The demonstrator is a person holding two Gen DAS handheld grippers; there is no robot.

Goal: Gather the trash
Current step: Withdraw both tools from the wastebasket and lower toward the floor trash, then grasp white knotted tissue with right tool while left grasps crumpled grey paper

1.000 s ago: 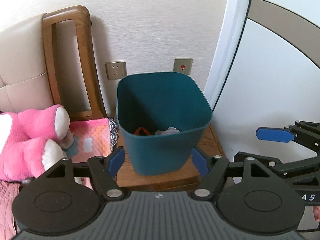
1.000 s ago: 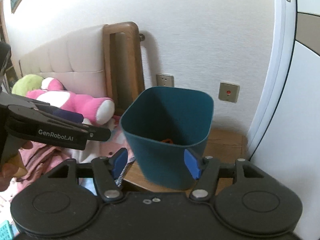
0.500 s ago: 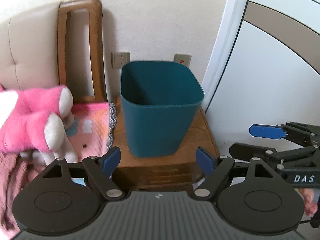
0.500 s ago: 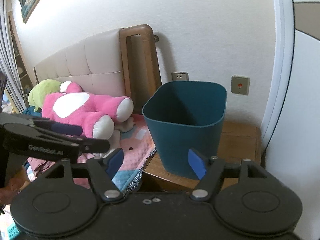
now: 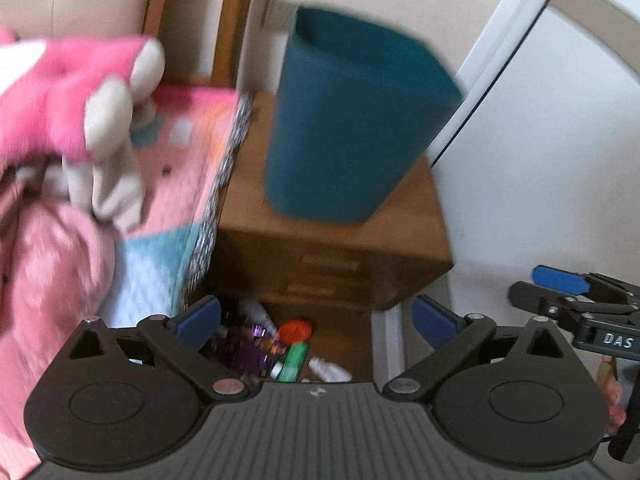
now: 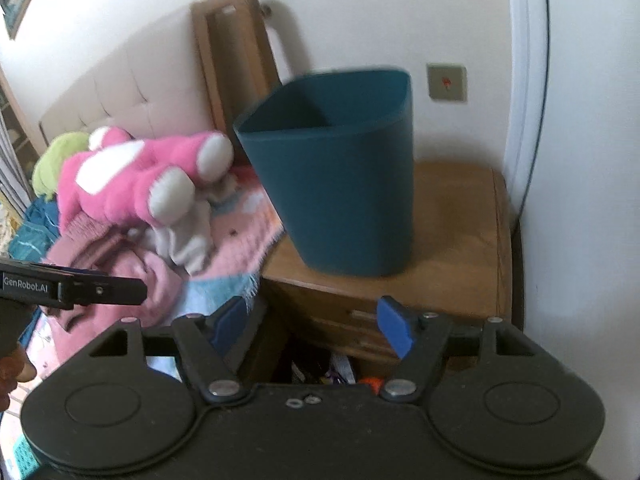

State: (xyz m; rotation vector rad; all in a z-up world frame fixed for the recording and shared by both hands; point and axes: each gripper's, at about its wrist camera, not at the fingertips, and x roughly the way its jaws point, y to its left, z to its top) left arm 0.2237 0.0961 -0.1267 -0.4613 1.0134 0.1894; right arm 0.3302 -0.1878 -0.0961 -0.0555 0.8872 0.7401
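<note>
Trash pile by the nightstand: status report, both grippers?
Left gripper empty, jaws opening. Right gripper open, empty. Trash pile on floor below nightstand, untouched. Teal bin on top. Nothing blocking.

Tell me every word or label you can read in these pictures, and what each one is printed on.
"GenRobot.AI": white print on the side of the left gripper, seen from the right wrist view.
"DAS": white letters on the right gripper, cut off at the edge of the left wrist view.
The wrappers in the trash pile on the floor are too blurred to read.
</note>
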